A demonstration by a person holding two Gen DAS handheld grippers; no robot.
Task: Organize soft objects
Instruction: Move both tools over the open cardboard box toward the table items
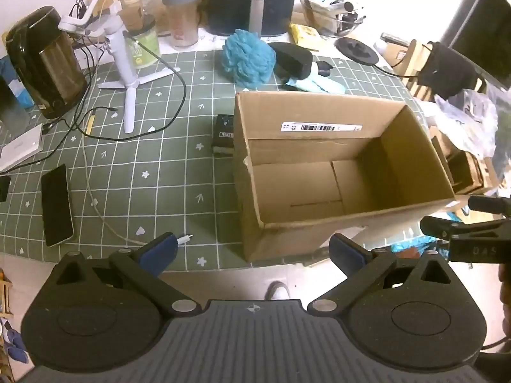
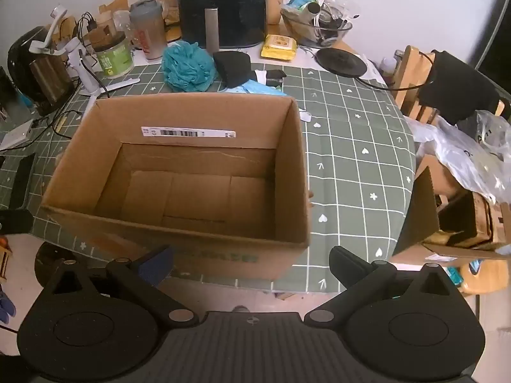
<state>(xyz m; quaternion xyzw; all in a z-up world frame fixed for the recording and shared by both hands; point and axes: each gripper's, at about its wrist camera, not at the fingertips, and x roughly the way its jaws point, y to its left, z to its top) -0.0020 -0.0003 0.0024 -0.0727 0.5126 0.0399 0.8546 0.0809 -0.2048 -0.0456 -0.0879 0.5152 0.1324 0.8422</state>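
Note:
An open, empty cardboard box point(image 1: 412, 146) point(image 2: 292, 159) stands on the green checked tablecloth. Behind it lie a blue mesh bath sponge point(image 1: 247, 59) point(image 2: 186, 67), a black soft pad point(image 1: 293, 59) point(image 2: 234, 67) and a light blue cloth point(image 1: 316, 84) point(image 2: 255, 89). My left gripper point(image 1: 255, 249) hangs open near the table's front edge, left of the box's near corner, nothing between its fingers. My right gripper point(image 2: 252, 265) is open too, just in front of the box's near wall. In the left wrist view the right gripper point(image 1: 463, 226) shows at the right edge.
A black kettle point(image 1: 44, 63), a white tripod stand point(image 1: 124, 63) with cables, a phone point(image 1: 57, 204), a shaker bottle point(image 2: 148, 28), an air fryer point(image 2: 223, 3), a yellow wipes pack point(image 2: 279, 46) and a glass bowl point(image 2: 319, 28) crowd the table. Bags and a second box point(image 2: 447, 217) sit right.

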